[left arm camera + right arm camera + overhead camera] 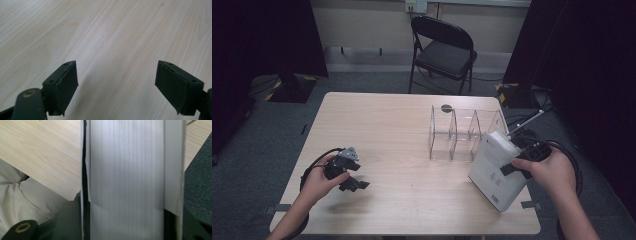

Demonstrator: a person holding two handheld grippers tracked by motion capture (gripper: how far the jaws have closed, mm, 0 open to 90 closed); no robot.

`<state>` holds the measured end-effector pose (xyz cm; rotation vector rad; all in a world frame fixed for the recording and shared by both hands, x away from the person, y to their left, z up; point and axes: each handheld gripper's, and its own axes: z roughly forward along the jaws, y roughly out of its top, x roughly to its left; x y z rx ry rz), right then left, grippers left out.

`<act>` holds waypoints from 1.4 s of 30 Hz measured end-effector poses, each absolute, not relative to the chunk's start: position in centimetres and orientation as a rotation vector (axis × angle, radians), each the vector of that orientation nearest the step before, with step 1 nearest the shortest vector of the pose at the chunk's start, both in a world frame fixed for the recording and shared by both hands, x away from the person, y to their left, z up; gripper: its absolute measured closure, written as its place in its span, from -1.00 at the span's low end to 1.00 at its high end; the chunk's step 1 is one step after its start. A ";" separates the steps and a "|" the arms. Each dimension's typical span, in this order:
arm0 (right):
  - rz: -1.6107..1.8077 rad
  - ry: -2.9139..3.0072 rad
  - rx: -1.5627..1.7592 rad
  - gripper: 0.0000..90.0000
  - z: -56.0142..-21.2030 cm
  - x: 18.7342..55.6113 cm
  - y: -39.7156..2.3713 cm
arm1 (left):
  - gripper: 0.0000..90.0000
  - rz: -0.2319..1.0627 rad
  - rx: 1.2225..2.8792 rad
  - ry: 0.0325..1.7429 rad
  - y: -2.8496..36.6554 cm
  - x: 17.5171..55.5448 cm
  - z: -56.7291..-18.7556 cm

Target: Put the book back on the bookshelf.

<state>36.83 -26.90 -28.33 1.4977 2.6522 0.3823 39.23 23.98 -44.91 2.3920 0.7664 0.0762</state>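
One table [412, 150], light wood. One white book [498, 170], one clear organizer [462, 131] with three compartments, two grippers, one folding chair [443, 50] beyond the table's far edge at 12 o'clock.

White book: tilted, at the table's 4 o'clock corner, its upper end just beside the near right end of the clear organizer; whether they touch cannot be told. Its lower corner reaches the table's near edge area. The right gripper [512, 167] is clamped on it from the right side, jaws pressed against both covers.

Left gripper [354, 184]: at about 8 o'clock on the table, held low over bare wood, jaws well apart with nothing between them.

Organizer: stands at 2 o'clock, dividers upright, compartments see-through to the tabletop.

View differences: the right gripper view gives the book's page edge [127, 180] close up, a grey striped block between two white covers, with the person's light trouser leg [22, 195] under the table edge at 8 o'clock. The left gripper view gives the two pads [66, 86] spread wide over wood grain. The high view gives the layout, both hands, the chair, and dark curtains on either side.
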 end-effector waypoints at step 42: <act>0.302 2.431 1.728 0.17 -27.7 39.4 -28.7 | -0.59 0.065 2.400 0.765 23.9 39.2 -45.1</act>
